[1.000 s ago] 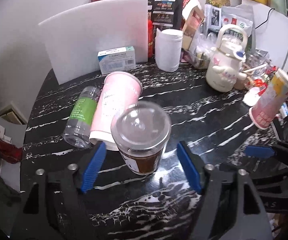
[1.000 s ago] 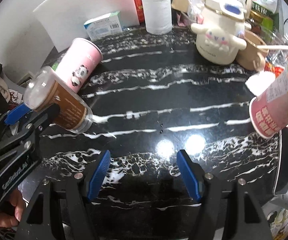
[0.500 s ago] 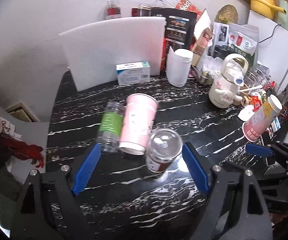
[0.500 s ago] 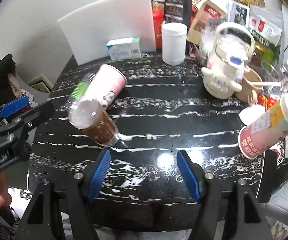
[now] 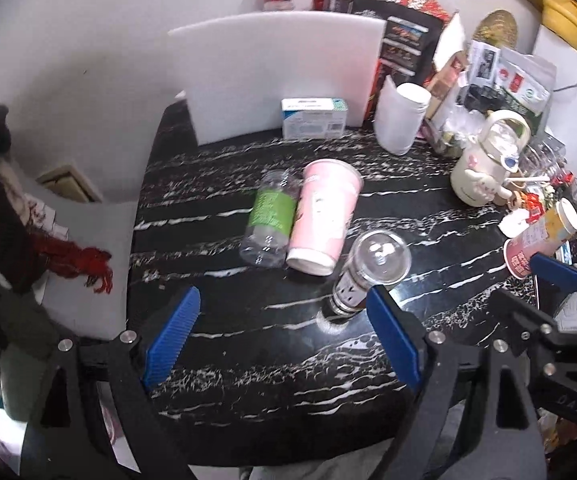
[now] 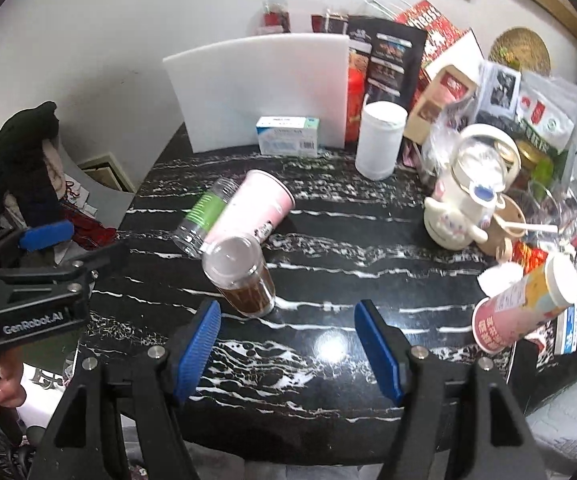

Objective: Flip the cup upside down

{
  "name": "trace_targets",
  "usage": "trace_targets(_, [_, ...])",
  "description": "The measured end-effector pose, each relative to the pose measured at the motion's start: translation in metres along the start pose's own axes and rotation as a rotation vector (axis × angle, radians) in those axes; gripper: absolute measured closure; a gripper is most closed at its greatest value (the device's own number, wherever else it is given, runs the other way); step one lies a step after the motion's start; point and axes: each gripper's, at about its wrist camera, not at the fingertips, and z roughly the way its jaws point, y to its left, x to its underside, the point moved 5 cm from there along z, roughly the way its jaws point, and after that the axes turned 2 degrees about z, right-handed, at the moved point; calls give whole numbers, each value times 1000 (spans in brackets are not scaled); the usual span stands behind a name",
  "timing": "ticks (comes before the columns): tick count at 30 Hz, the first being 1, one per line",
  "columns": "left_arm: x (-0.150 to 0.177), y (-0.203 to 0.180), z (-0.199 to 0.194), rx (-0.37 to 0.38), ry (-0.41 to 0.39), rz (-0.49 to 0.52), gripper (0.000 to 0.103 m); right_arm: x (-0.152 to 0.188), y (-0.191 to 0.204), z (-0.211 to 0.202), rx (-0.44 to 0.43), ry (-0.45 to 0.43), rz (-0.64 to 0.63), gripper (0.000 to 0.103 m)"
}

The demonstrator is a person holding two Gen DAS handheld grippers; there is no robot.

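A clear plastic cup with a brown label stands on the black marble table, wide flat end up, narrow end down. My left gripper is open and empty, pulled back from the cup, which stands just inside its right finger. My right gripper is open and empty, near the table's front edge, the cup just beyond its left finger. The left gripper also shows at the left of the right wrist view.
A pink paper cup and a clear green-labelled bottle lie side by side behind the cup. A pink and yellow tube lies at the right. A white kettle, white canister, small box, white board and packets crowd the back.
Both grippers have drawn back and up from the table. The cup, close between the left fingers a second ago, now stands free and farther away.
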Motion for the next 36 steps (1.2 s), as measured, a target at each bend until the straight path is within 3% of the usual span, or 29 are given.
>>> trace_targets(9, [6, 19, 8, -19, 37, -65, 18, -4, 11, 3, -7, -2, -20, 32])
trace_targets(36, [8, 17, 6, -34, 31, -34, 18, 4, 12, 9, 5, 23, 0, 32])
